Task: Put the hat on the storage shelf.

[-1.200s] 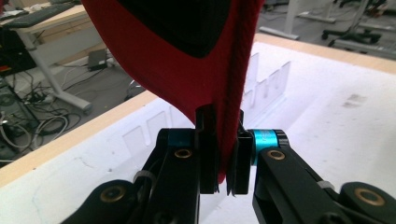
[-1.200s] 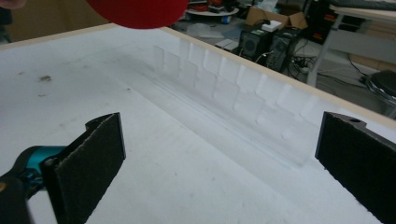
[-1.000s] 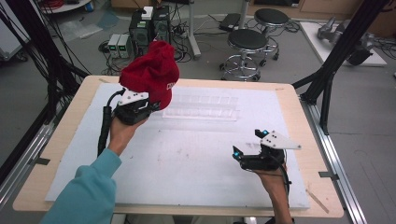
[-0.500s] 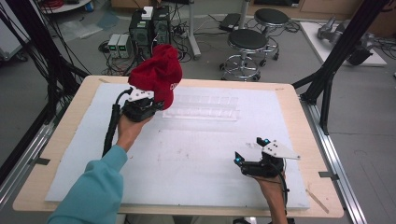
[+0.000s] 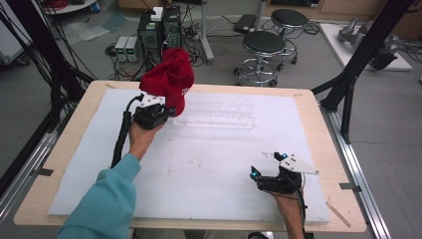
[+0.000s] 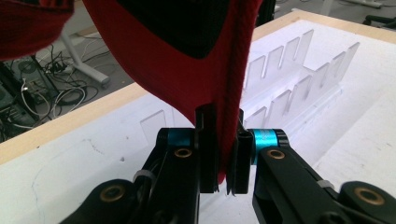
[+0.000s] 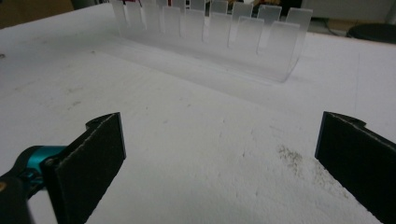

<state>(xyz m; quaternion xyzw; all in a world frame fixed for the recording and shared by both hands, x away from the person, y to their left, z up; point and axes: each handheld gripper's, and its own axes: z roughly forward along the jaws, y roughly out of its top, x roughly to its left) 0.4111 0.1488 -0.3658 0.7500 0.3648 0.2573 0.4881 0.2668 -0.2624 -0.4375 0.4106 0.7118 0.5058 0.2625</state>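
Left hand-held gripper (image 5: 166, 110) clamps red cap (image 5: 169, 79) rim, cap raised above it near rack (image 5: 214, 115); right hand-held gripper (image 5: 266, 168) wide open over tabletop (image 5: 209, 169).

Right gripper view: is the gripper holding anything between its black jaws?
No, the right gripper stands wide open over the bare white table cover.

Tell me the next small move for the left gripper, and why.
Probably carry the cap a little rightward over the clear rack and lower it. The left gripper pinches the cap's edge, holding it above the rack's left end; the right gripper waits open.
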